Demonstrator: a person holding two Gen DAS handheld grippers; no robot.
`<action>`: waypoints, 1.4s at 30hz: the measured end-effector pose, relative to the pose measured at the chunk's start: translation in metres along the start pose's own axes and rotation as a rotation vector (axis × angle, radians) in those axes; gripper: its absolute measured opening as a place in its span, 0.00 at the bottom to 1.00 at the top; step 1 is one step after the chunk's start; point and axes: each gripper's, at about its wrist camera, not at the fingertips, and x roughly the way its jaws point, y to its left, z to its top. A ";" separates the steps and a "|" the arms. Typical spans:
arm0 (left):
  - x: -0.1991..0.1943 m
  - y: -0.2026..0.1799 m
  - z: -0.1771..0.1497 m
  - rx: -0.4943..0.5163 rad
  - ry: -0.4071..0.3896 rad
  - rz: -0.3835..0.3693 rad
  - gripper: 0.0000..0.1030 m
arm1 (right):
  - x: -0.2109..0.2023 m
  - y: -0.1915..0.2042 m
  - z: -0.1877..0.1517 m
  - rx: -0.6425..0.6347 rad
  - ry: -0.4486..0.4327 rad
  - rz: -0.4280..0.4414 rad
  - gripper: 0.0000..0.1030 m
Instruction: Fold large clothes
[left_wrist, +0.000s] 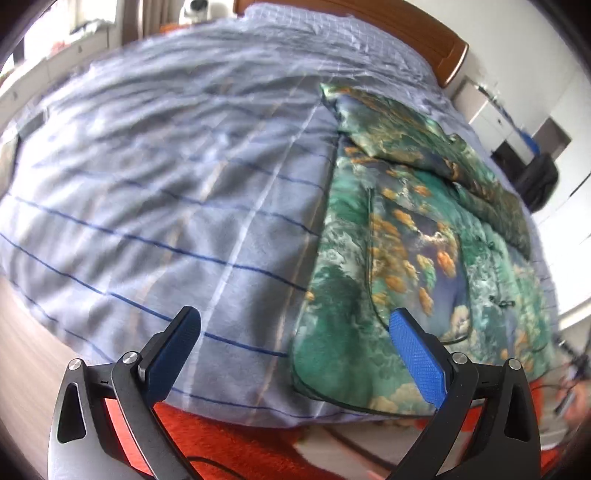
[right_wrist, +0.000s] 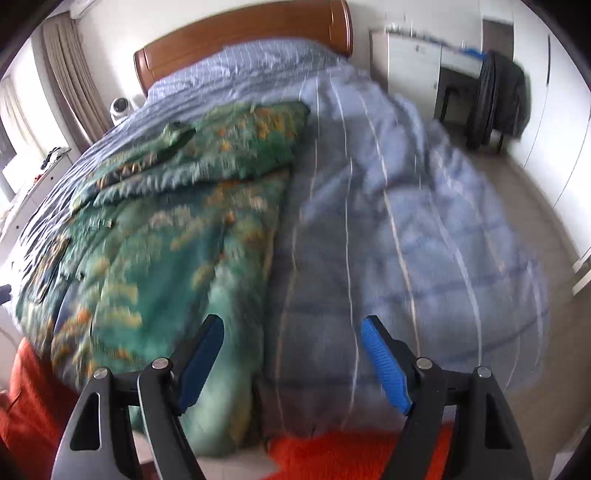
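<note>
1 green-and-orange printed padded garment (left_wrist: 399, 236), 1 blue striped quilt (left_wrist: 166, 192), 1 wooden headboard (right_wrist: 243, 37), 1 orange rug (right_wrist: 347, 458), 2 grippers.

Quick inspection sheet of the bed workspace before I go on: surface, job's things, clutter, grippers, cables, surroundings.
Surface: bed with striped blue-grey cover, rumpled.
Job's things: green patterned garment spread flat on the bed, one sleeve folded across its top, hem at the near edge.
Clutter: nothing seen on the bed besides the garment.
Grippers: left gripper open, empty; right gripper open, empty; both above the bed's near edge.
Cables: thin dark cable on the orange rug.
Surroundings: wooden headboard, dark chair.
</note>
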 end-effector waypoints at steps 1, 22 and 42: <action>0.007 -0.004 -0.002 0.007 0.019 -0.032 0.99 | 0.002 -0.005 -0.006 0.018 0.032 0.023 0.77; 0.018 -0.059 -0.016 0.189 0.109 0.021 0.12 | 0.015 0.048 -0.003 0.032 0.217 0.335 0.16; -0.112 -0.048 -0.052 0.103 0.007 -0.158 0.08 | -0.102 0.060 0.024 0.005 0.125 0.508 0.14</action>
